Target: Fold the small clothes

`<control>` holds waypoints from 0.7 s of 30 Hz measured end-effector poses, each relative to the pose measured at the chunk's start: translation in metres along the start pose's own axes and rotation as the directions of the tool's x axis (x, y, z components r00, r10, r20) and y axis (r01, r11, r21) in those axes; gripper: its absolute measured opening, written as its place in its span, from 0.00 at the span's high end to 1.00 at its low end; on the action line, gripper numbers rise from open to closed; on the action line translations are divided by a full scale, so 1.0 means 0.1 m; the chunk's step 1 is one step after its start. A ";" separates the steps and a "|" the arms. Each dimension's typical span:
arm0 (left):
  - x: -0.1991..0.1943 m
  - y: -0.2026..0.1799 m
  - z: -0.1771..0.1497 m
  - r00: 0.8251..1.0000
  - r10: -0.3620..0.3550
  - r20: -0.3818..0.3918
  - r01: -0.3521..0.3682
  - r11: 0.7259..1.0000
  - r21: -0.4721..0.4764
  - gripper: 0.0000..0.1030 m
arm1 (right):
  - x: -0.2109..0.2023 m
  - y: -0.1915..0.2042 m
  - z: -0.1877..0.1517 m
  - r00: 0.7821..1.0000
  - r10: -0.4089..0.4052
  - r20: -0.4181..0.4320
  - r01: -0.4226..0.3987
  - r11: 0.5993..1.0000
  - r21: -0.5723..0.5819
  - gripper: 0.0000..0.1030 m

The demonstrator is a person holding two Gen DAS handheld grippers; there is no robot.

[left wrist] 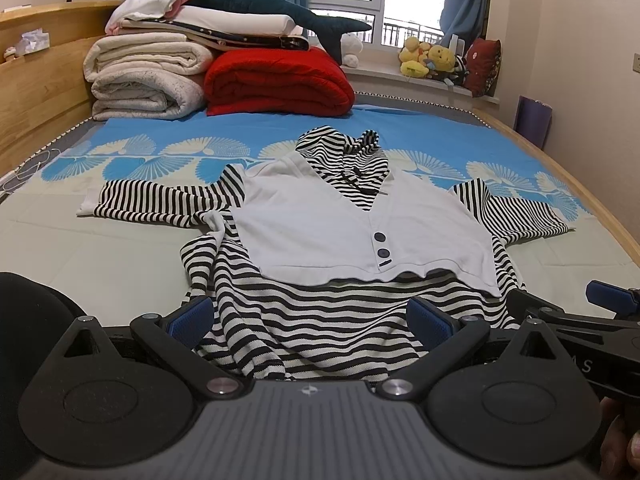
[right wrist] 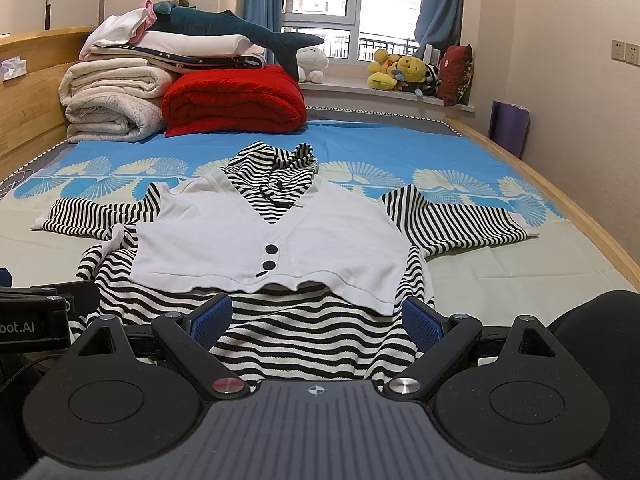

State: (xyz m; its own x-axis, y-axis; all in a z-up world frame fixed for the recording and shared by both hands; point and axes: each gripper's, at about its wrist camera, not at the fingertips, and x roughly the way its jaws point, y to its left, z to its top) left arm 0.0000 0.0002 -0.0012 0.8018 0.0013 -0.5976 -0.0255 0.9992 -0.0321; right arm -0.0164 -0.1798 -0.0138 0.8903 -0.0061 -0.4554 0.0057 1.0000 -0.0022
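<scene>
From my right wrist camera I read "bot.AI" in white on the left gripper [right wrist: 32, 326] body, and my left camera shows only "A S" on the right gripper [left wrist: 576, 364] body.

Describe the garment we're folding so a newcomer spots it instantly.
On the bed, nearer than the red blanket, lies the hooded top. Alone among the bedding, it is black-and-white striped, with a white vest front carrying two dark buttons.

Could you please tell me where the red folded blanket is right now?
The red folded blanket lies at the far end of the bed, left of centre in both views, beside the rolled white blankets and beyond the striped top.
</scene>
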 end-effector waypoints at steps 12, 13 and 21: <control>-0.10 0.12 -0.04 1.000 0.002 0.000 -0.002 1.000 0.002 0.01 | 0.00 0.00 0.00 1.000 -0.001 -0.001 0.001 1.000 0.000 0.11; -0.12 0.13 -0.05 1.000 0.002 0.000 -0.002 1.000 0.002 0.01 | 0.00 0.00 0.00 1.000 0.000 -0.001 0.000 1.000 0.000 0.11; -0.21 0.24 -0.08 1.000 0.002 0.000 -0.002 1.000 0.002 0.01 | 0.00 0.00 0.00 1.000 -0.001 -0.001 0.001 1.000 -0.001 0.11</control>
State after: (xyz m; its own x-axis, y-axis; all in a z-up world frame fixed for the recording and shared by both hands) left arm -0.0221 0.0239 0.0042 0.8020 0.0032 -0.5974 -0.0258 0.9992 -0.0293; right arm -0.0162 -0.1797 -0.0138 0.8899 -0.0067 -0.4561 0.0060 1.0000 -0.0031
